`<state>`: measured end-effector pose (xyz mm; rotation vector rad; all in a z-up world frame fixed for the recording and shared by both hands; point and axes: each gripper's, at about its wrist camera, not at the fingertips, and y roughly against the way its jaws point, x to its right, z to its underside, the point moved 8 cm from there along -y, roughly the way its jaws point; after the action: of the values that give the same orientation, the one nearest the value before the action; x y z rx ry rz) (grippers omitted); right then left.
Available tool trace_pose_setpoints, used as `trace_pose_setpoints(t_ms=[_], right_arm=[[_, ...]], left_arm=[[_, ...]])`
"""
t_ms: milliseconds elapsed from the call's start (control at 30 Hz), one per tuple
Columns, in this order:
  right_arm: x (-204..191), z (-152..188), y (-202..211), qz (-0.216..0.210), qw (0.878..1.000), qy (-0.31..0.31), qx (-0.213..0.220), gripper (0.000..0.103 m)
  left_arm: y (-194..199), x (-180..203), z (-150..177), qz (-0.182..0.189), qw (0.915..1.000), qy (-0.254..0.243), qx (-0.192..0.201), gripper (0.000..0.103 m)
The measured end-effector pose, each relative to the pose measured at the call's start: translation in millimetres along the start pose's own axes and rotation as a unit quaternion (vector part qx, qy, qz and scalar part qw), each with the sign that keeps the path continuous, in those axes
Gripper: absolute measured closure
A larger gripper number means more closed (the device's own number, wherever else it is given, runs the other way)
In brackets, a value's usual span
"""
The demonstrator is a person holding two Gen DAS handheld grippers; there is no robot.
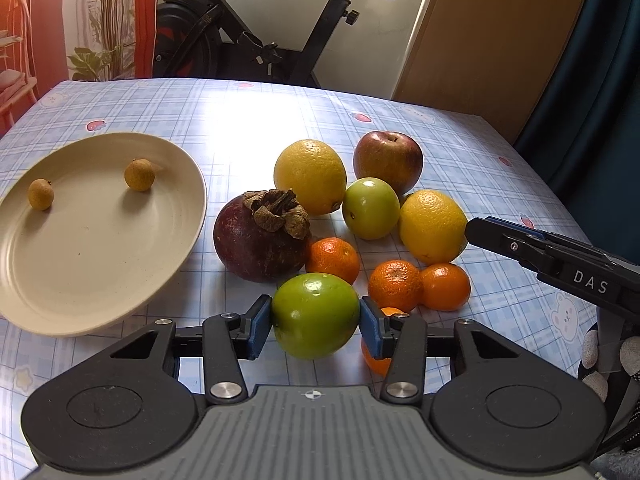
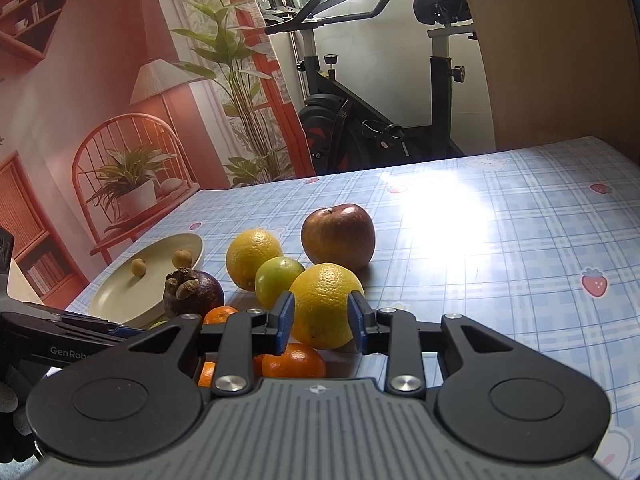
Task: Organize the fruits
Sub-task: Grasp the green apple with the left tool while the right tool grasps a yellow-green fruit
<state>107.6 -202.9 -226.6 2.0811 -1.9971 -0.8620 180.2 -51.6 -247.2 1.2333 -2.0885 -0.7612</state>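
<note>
Clamped in the left gripper (image 1: 315,322): a smooth, round green fruit (image 1: 315,316), both blue pads pressed to its sides, at the near edge of the fruit cluster on the blue checked desk (image 1: 260,120). Cannot tell whether resting on the cloth or lifted; underside hidden by the gripper body.

Behind the right pad, mostly hidden: a small orange mandarin (image 1: 376,362), only slivers showing. Just beyond, in plain view: a dark purple mangosteen with a dried brown cap (image 1: 256,240), three more orange mandarins (image 1: 333,260) (image 1: 394,285) (image 1: 446,286), a second green fruit (image 1: 371,208), two large yellow citrus fruits (image 1: 310,176) (image 1: 432,226) and a red apple (image 1: 388,160), all bunched and mostly touching.

To the left, apart from the cluster: a round cream plate (image 1: 168,264), near rim cut off by the frame edge, carrying two small tan longans (image 1: 139,175) (image 1: 40,194).

Right gripper (image 2: 322,322): drawn in close, holding nothing. In its own view, pads overlapping the nearer yellow citrus; from the left wrist, tip just beside that fruit, contact hard to judge. Below, a gloved hand (image 1: 600,360), largely cropped.
</note>
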Motion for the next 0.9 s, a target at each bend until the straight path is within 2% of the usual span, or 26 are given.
trace_pose_setpoints(t_ms=[900], right_arm=[[-38, -28, -26, -0.020, 0.996, 0.081, -0.037, 0.070]], left_arm=[[47, -17, -29, -0.009, 0.9971, -0.002, 0.075, 0.054]])
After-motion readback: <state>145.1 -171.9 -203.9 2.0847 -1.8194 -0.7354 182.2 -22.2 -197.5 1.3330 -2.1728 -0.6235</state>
